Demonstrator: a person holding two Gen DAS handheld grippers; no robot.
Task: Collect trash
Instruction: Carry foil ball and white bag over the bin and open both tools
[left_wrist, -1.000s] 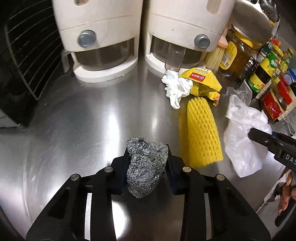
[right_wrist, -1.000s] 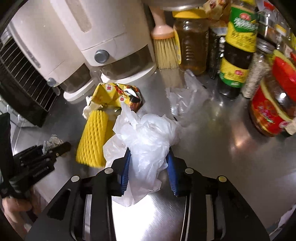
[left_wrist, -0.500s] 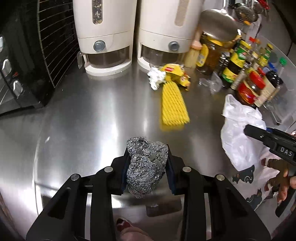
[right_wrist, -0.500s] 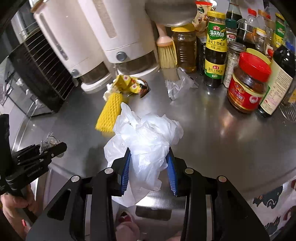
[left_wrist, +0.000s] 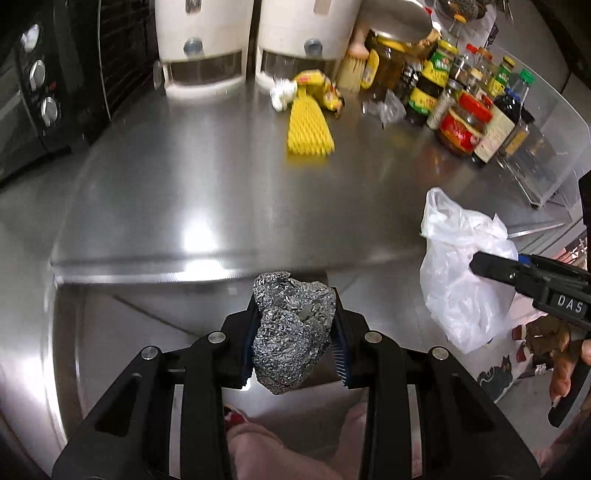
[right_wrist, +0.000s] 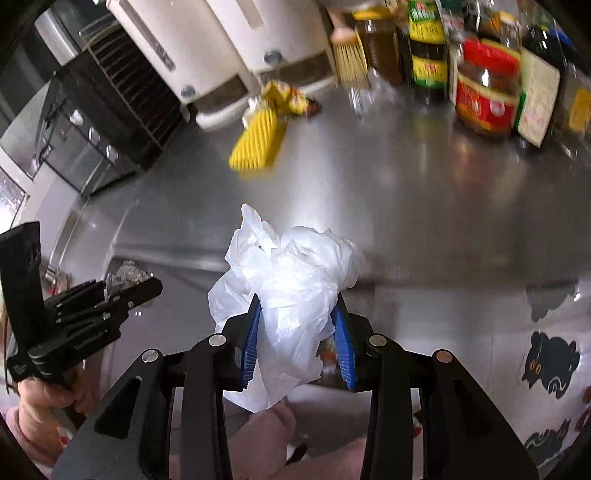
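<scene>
looking along the left gripper (left_wrist: 293, 341), its two blue-padded fingers are clamped on a crumpled foil ball (left_wrist: 293, 328), grey-silver, lumpy and creased, held in the air just off the front edge of the steel counter (left_wrist: 207, 184). at the right of this view the right gripper (left_wrist: 491, 267) pinches a white plastic bag (left_wrist: 461, 273), thin, wrinkled and hanging limp past the counter edge. far back on the counter lie a yellow foam net sleeve (left_wrist: 309, 127), a white tissue wad (left_wrist: 281, 96) and a yellow snack wrapper (left_wrist: 319, 88), close together in front of two white dispensers (left_wrist: 258, 40); jars and bottles (left_wrist: 458, 110) crowd the back right.

from the right wrist, the right gripper (right_wrist: 298, 339) is shut on the white plastic bag (right_wrist: 291, 291), which bunches above the blue pads and trails below them. the left gripper (right_wrist: 122, 291) appears at the left with the foil ball (right_wrist: 123, 277) between its fingers. the foam sleeve (right_wrist: 258, 142) and wrapper (right_wrist: 286, 98) show blurred at the back of the counter.
</scene>
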